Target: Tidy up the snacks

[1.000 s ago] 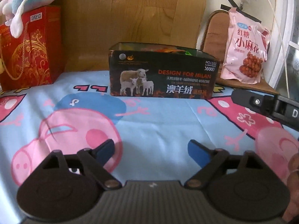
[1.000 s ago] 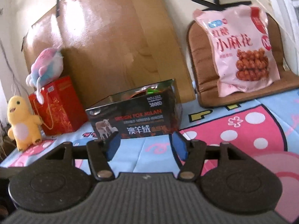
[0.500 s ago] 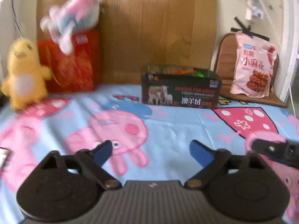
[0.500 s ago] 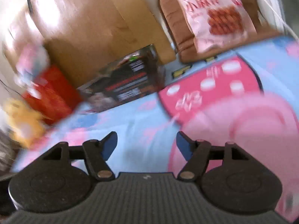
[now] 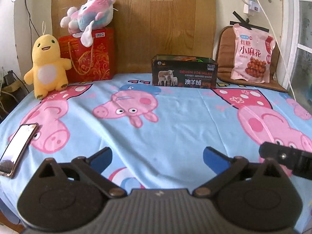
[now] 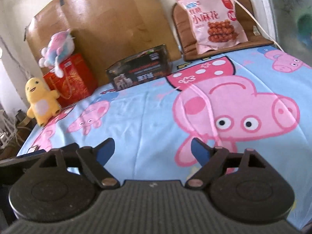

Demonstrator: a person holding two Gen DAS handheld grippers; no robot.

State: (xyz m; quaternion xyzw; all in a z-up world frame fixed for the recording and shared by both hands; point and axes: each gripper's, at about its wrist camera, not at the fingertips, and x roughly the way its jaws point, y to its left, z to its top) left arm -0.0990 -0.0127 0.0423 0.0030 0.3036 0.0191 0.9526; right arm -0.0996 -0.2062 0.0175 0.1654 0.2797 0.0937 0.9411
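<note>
A black open-topped box [image 5: 184, 72] [image 6: 141, 68] with colourful snack packs inside stands at the far side of the cartoon-print bed sheet [image 5: 175, 117]. A pink snack bag [image 5: 252, 60] [image 6: 213, 17] leans on a brown cushion at the far right. My left gripper [image 5: 157, 157] hovers low over the near part of the sheet, far from the box, its jaws opening with nothing between them. My right gripper [image 6: 151, 149] is likewise near the front edge, jaws opening and empty. The tip of the right gripper [image 5: 286, 159] shows at the lower right of the left wrist view.
A yellow plush duck [image 5: 46, 66], a red gift bag [image 5: 89, 55] and a pastel plush toy [image 5: 89, 17] stand at the back left. A phone [image 5: 17, 149] lies on the sheet at the near left. A wooden board [image 5: 161, 23] leans behind the box.
Both grippers have pulled back from the black box toward the near side of the bed, so the box looks smaller. Both pairs of jaws stand wider apart than before.
</note>
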